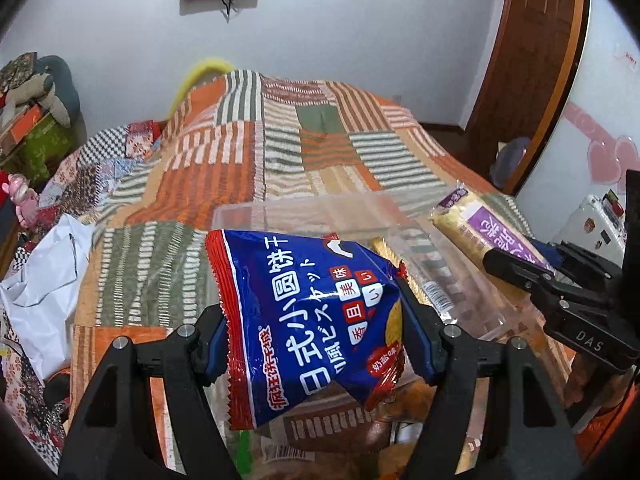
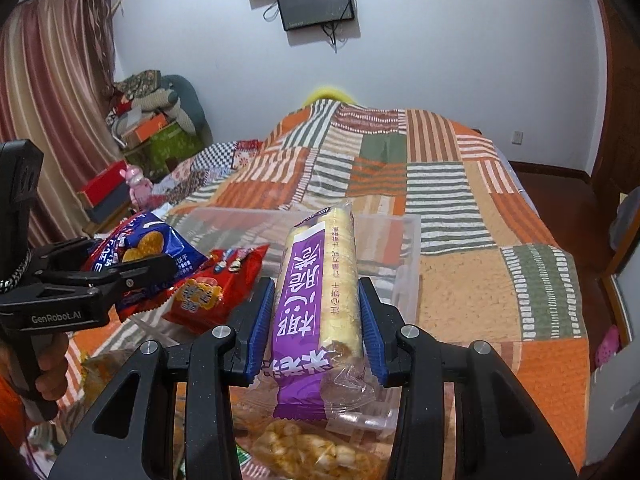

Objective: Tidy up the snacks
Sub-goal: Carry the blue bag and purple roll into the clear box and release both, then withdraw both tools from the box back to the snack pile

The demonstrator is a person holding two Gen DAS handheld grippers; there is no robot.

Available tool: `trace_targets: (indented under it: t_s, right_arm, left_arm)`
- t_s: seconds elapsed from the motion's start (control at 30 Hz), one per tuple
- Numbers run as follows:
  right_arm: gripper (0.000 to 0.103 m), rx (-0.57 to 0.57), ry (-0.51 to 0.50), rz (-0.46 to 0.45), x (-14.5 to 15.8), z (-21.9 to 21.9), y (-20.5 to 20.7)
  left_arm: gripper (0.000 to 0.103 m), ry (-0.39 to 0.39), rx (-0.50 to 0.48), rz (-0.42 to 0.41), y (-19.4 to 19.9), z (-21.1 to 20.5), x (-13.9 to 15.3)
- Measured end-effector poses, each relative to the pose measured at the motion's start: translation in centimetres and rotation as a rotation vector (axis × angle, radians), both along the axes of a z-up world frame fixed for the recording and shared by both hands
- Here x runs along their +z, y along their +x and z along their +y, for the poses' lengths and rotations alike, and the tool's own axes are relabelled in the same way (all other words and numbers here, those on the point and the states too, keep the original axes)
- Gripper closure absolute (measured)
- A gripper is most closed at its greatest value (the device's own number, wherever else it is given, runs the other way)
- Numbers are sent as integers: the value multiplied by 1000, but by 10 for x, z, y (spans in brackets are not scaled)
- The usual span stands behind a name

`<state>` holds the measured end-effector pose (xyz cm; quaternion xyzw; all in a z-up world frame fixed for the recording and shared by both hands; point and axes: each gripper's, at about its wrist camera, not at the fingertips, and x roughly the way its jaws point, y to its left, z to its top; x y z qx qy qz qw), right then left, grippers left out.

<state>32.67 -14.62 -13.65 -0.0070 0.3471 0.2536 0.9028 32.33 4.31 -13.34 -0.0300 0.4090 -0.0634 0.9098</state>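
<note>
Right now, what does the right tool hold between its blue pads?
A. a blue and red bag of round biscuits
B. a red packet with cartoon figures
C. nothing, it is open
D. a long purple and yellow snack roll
D: in the right wrist view the right tool is closed on the long purple and yellow snack roll, while the left tool holds the blue biscuit bag.

Black grippers, ribbed blue fingers (image 2: 258, 320)
</note>
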Motion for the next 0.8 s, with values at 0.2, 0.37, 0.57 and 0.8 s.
trace_targets:
  t_s: [0.2, 0.37, 0.57, 0.8]
  right_arm:
    - [65, 1, -29, 28, -8, 2, 7]
    - [65, 1, -36, 35, -10, 1, 10]
    - [65, 6, -40, 25, -7, 0, 4]
    - [59, 14, -27, -1, 5, -5, -11]
  left_arm:
    - [33, 30, -24, 36, 7, -7, -11]
    - [31, 18, -22, 56, 9, -6, -14]
    - [31, -3, -10, 47, 3, -1, -9]
    - [27, 16, -3, -8, -19, 0, 9]
